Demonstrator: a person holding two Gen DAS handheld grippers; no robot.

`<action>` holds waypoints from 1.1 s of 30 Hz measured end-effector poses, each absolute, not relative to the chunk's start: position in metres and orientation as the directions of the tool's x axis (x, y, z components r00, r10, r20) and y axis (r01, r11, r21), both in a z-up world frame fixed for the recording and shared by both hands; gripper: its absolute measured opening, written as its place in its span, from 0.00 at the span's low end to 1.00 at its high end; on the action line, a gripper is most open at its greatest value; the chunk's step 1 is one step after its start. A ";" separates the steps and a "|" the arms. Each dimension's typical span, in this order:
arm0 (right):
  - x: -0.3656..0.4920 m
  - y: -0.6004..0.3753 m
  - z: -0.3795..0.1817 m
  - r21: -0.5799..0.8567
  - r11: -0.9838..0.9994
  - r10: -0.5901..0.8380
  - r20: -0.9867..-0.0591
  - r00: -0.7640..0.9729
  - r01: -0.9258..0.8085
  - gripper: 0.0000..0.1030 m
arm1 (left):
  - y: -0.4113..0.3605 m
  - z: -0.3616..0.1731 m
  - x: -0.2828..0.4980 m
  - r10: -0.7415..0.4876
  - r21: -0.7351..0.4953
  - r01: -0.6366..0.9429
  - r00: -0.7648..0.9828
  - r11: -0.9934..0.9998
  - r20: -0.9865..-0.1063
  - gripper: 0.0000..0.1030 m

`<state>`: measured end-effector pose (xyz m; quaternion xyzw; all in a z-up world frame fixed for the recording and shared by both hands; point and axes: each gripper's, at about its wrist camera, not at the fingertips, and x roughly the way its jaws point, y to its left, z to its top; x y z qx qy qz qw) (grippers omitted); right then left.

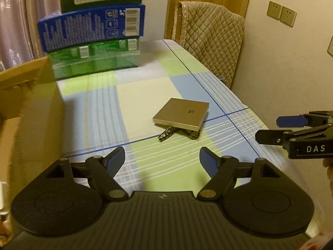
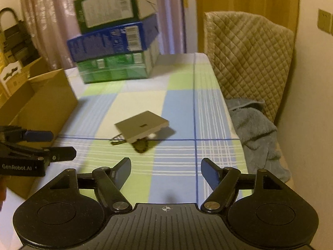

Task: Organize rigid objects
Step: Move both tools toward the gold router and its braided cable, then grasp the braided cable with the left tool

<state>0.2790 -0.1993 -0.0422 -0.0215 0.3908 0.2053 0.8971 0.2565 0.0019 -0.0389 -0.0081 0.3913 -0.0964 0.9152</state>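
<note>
Left hand-held gripper [image 1: 162,158]: jaws stand apart, blue-padded fingers [image 1: 115,159] clear of everything, nothing between them. Right hand-held gripper [image 2: 165,167]: jaws likewise apart and empty; its fingers [image 2: 209,171] touch nothing. Both hover over the bench [image 1: 145,166], each visible at the edge of the other's view, the two side by side and apart.

Ahead of both, near the middle of the bench, lies a flat square plate [image 1: 181,114], pale grey-beige, with a small dark rectangular mark at its centre. It does not lie level: it rests tilted on a dark patterned item [image 1: 169,134], partly hidden beneath its near edge; what that item is cannot be made out. In the right wrist view the plate is blurred, and a small white spot shows at its lower edge.

Bench surface carries a checked cloth of blue, green and cream. At the far end stands a stack of boxes [image 2: 116,35]: green at the bottom, blue in the middle, dark green on top, sitting askew. An open cardboard box [image 2: 41,102] stands along the left side. A quilted chair back [image 2: 249,58] stands at the right, with a grey towel [image 2: 256,129] beside it.
</note>
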 end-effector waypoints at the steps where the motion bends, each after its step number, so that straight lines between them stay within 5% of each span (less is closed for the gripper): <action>1: 0.282 -0.199 -0.047 0.129 0.917 0.350 -0.713 0.608 -0.377 0.69 | 0.000 -0.044 0.261 -0.192 -0.096 0.176 0.674 0.980 -0.713 0.73; 15: 0.308 -0.204 -0.081 0.150 0.932 0.330 -0.729 0.600 -0.330 0.69 | -0.026 -0.109 0.322 -0.276 -0.127 0.267 0.656 0.955 -0.703 0.68; 21: 0.309 -0.208 -0.088 0.164 0.937 0.325 -0.730 0.601 -0.308 0.69 | -0.031 -0.119 0.333 -0.287 -0.156 0.249 0.676 0.956 -0.679 0.61; 27: 0.308 -0.208 -0.094 0.174 0.939 0.324 -0.735 0.595 -0.297 0.69 | -0.037 -0.118 0.336 -0.309 -0.151 0.282 0.685 0.947 -0.660 0.39; 33: 0.303 -0.203 -0.091 0.185 0.932 0.344 -0.729 0.592 -0.313 0.69 | -0.029 -0.112 0.305 -0.273 -0.141 0.245 0.671 0.959 -0.689 0.35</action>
